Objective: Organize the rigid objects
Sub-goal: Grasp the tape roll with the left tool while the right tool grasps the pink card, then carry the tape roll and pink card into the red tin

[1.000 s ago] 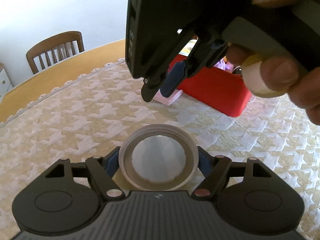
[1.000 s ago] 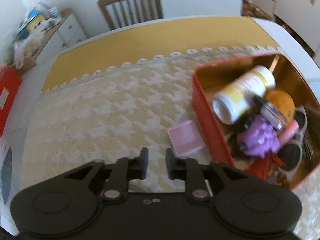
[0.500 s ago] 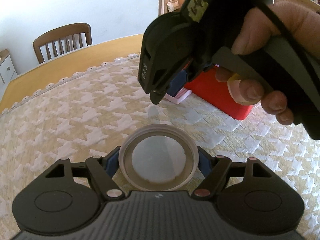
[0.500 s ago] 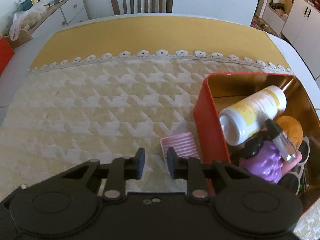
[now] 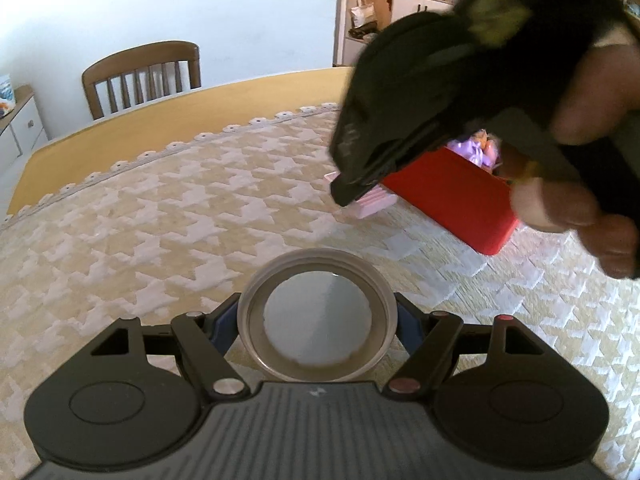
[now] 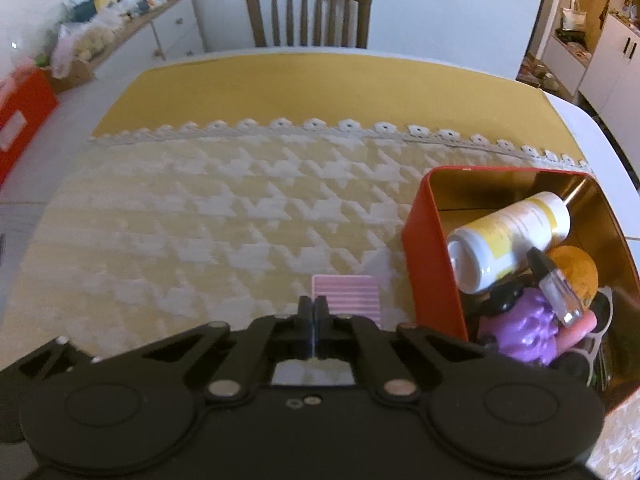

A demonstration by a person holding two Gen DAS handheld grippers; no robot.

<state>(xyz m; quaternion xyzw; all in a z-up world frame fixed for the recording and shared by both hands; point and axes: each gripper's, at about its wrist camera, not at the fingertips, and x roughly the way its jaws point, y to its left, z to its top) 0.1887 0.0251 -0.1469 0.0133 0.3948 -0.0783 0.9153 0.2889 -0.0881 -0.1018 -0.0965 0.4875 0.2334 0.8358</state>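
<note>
Between the blue pads of the left gripper (image 5: 318,322) sits a round lid (image 5: 318,316), grey-rimmed with a pale flat centre, held open side toward the camera over the patterned tablecloth (image 5: 160,216). The pads press on its rim at both sides, so the jaws stand fairly wide but closed on the lid.

Just beyond it, higher in the left wrist view, a hand (image 5: 576,176) carries the right gripper (image 6: 314,310) — blurred there, its tip hanging above a small pink ridged tray (image 6: 346,296). From the right wrist camera the two black fingers have just been closing and now meet tip to tip, with nothing between them; the pink tray lies flat on the cloth right past the tips, not gripped.

Beside the tray, to its right in that view, stands a red tin box (image 6: 434,260) with a golden inside. It holds a white-and-yellow bottle (image 6: 508,244) lying on its side, an orange ball (image 6: 576,270), a purple toy (image 6: 524,330), a small clear vial (image 6: 558,292) and darker bits I cannot make out.

The cloth's lace edge (image 6: 320,125) crosses the yellow table (image 6: 312,88) — a wooden chair (image 6: 308,12) stands at the far side.
</note>
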